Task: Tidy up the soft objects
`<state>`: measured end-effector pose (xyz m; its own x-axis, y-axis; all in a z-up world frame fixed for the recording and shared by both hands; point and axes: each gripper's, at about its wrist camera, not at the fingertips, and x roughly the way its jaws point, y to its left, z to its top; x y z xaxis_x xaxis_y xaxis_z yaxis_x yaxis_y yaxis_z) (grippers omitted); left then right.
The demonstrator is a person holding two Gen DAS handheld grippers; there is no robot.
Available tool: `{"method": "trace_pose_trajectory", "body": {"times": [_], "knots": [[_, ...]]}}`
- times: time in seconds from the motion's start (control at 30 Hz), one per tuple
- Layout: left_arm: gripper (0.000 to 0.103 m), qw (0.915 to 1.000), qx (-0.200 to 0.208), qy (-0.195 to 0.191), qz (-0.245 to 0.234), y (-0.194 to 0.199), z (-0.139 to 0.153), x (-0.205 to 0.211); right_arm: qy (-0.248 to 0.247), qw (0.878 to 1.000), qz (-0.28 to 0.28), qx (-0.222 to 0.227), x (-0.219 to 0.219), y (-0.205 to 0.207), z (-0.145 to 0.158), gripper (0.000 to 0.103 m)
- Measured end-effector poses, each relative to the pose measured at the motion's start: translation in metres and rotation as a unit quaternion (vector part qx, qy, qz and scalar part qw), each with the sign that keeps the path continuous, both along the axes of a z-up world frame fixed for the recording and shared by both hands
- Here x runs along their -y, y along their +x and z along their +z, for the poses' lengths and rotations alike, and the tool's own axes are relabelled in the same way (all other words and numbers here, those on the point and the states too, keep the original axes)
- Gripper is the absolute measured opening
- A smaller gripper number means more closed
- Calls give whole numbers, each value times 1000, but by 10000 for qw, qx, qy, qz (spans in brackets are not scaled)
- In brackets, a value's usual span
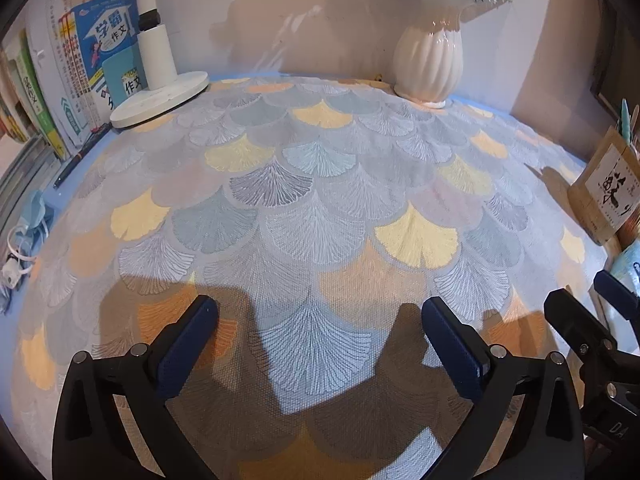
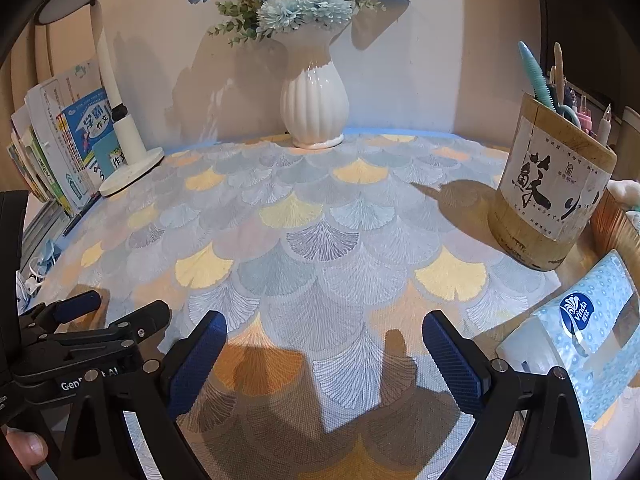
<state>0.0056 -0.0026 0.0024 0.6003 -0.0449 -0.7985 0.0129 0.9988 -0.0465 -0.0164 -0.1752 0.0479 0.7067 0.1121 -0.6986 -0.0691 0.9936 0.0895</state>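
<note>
Surface with patterned cloth is sitting mostly bare in front of both tools. Vase is standing at the back, lamp and books at back left, pen holder at right. Tissue pack, likely the soft thing, is lying at the right edge, just right of the right tool, long axis running away toward the holder. Right hand is nearer. Right tool is gaping wide, holding nothing. Left tool is also gaping wide, holding nothing, pack barely showing in its view.
</note>
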Motion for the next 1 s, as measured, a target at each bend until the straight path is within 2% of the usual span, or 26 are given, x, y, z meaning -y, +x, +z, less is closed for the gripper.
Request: {"method": "trace_pose_trajectory", "body": {"times": [0.2,0.53,1.0], "knots": [[102,9998,-69,184,9,1,-2,4,1,10000,-3,-27,1,1,-1,99],[103,9997,-100,223,80,3,-4,4,137,9997,-45,-204,8,7,-6,102],[103,9993,-19,222,290,-4,-4,4,109,9998,-70,147,8,-6,3,103]]}}
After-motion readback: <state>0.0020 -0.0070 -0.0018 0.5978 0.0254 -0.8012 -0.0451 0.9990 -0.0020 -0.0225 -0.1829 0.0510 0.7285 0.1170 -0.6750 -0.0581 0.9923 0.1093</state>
